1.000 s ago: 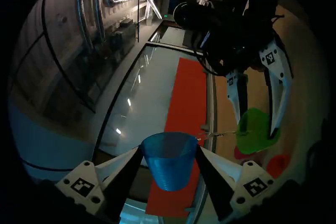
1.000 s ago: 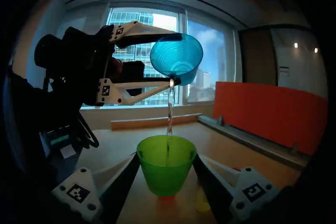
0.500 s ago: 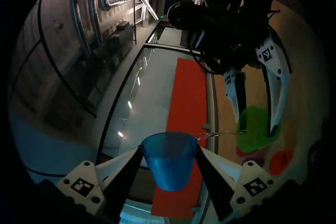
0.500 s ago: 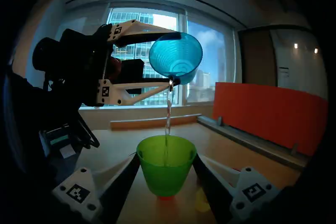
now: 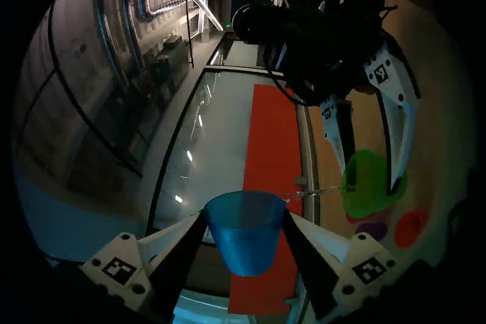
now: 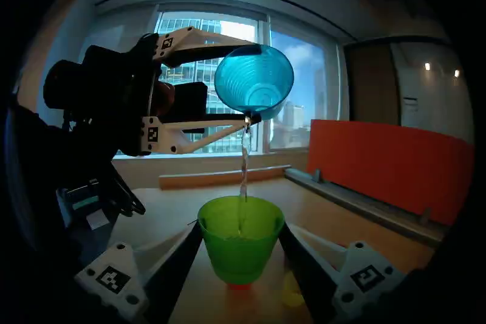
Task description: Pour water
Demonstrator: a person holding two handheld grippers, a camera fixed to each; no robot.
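Note:
My left gripper [image 5: 244, 236] is shut on a blue cup [image 5: 245, 239], tipped far over on its side. In the right gripper view that blue cup [image 6: 254, 82] hangs above, held by the left gripper [image 6: 249, 84], and a thin stream of water [image 6: 243, 163] falls from its lip. The stream lands in a green cup [image 6: 240, 245] standing upright, with my right gripper [image 6: 240, 251] shut on it. In the left gripper view the green cup [image 5: 366, 183] sits between the right gripper's white fingers [image 5: 401, 141].
A wooden table [image 6: 164, 214] lies under the cups, with an orange partition [image 6: 395, 163] along its right side and a window [image 6: 200, 87] behind. Small coloured discs, red [image 5: 408, 228] and purple [image 5: 372, 229], lie on the table near the green cup.
The blue cup has tipped a little further over and the water keeps running. The level in the green cup has risen slightly. The right gripper has stayed still.

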